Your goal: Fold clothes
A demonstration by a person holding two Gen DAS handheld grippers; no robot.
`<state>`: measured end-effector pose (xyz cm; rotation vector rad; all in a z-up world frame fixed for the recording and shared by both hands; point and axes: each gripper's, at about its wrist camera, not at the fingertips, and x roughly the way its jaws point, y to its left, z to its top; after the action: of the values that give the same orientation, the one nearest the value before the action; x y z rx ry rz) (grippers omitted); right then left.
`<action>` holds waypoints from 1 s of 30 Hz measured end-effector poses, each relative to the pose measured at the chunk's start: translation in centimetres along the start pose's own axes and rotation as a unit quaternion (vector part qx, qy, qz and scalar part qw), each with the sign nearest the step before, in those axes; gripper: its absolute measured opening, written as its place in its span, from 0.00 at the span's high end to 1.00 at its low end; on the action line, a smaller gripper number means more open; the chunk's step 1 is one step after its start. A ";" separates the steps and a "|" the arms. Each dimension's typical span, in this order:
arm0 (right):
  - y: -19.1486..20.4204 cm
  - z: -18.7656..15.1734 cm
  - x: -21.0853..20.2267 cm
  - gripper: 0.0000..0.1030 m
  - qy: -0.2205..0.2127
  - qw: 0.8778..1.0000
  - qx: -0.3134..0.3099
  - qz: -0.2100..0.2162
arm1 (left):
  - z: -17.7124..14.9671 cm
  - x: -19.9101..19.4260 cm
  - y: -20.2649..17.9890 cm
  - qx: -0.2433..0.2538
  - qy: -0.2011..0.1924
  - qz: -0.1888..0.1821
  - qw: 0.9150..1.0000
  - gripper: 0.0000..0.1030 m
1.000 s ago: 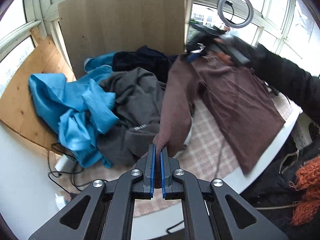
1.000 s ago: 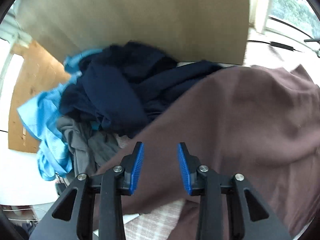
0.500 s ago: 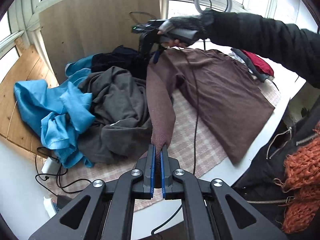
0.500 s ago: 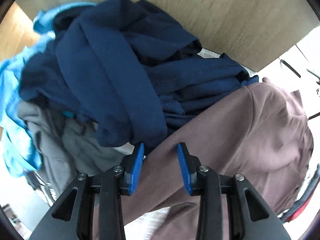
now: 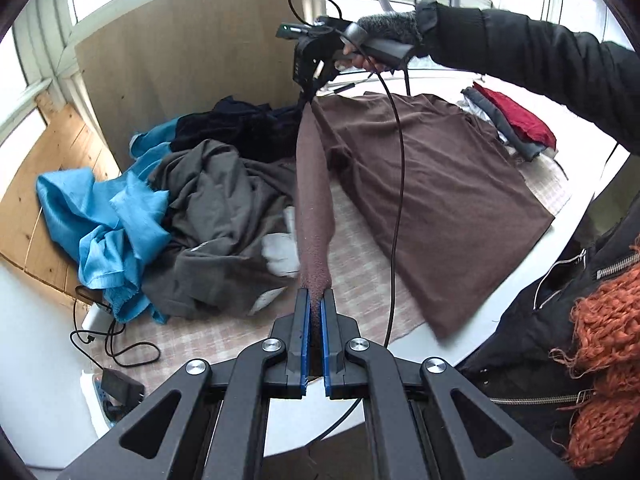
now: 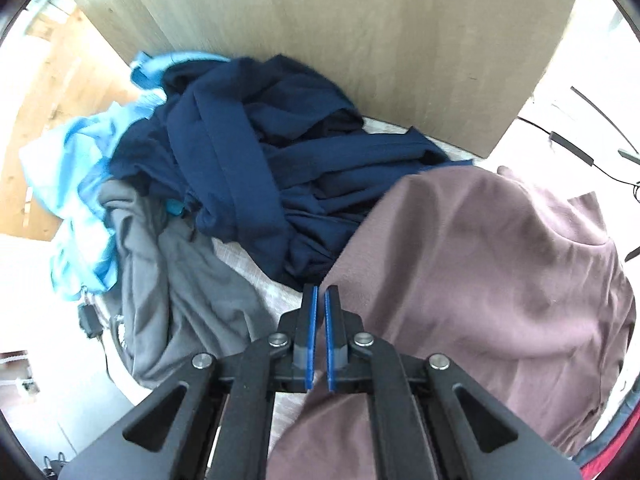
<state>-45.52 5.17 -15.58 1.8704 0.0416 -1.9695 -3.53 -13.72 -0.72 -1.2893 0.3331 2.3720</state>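
1. Left tool (image 5: 315, 300) clamped on cuff of brown sweater's sleeve (image 5: 314, 200), sleeve pulled taut.
2. Right tool (image 5: 306, 98) pinches sleeve's far end, by shoulder.
3. Brown sweater (image 5: 432, 200) body flat on table (image 5: 372, 280).
4. Grey (image 5: 216, 224), blue (image 5: 108, 224), navy (image 5: 240, 128) clothes heaped left.

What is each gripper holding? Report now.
Left gripper: closed on the cuff of the brown sweater.
Right gripper: jaws just closed, pinching the same sweater near its shoulder.

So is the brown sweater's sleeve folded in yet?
No. The sleeve is stretched straight between the left gripper and right gripper, off the body.
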 end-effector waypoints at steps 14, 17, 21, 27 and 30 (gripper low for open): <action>-9.3 -4.4 4.1 0.89 0.032 0.999 -0.042 -0.010 | -1.1 10.9 -22.1 -0.030 0.119 -0.028 0.992 0.88; -11.4 -6.4 3.9 0.89 0.043 0.996 -0.058 -0.053 | -2.8 10.6 -22.9 -0.059 0.130 -0.035 0.989 0.87; -10.1 -8.5 -0.5 0.89 -0.005 0.995 -0.099 -0.015 | -5.4 9.1 -20.2 -0.146 0.117 -0.028 0.982 0.83; -1.9 -10.1 -1.3 0.70 -0.014 0.979 -0.204 0.016 | -5.6 12.6 -18.1 -0.241 0.094 -0.051 0.964 0.82; 2.7 -10.5 1.0 0.69 -0.012 0.969 -0.247 0.005 | -5.4 14.4 -18.6 -0.243 0.101 -0.057 0.963 0.78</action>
<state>-34.73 5.65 -16.85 1.5142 0.4687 -1.7672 2.18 4.11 -15.90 -1.7177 -0.2823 2.3066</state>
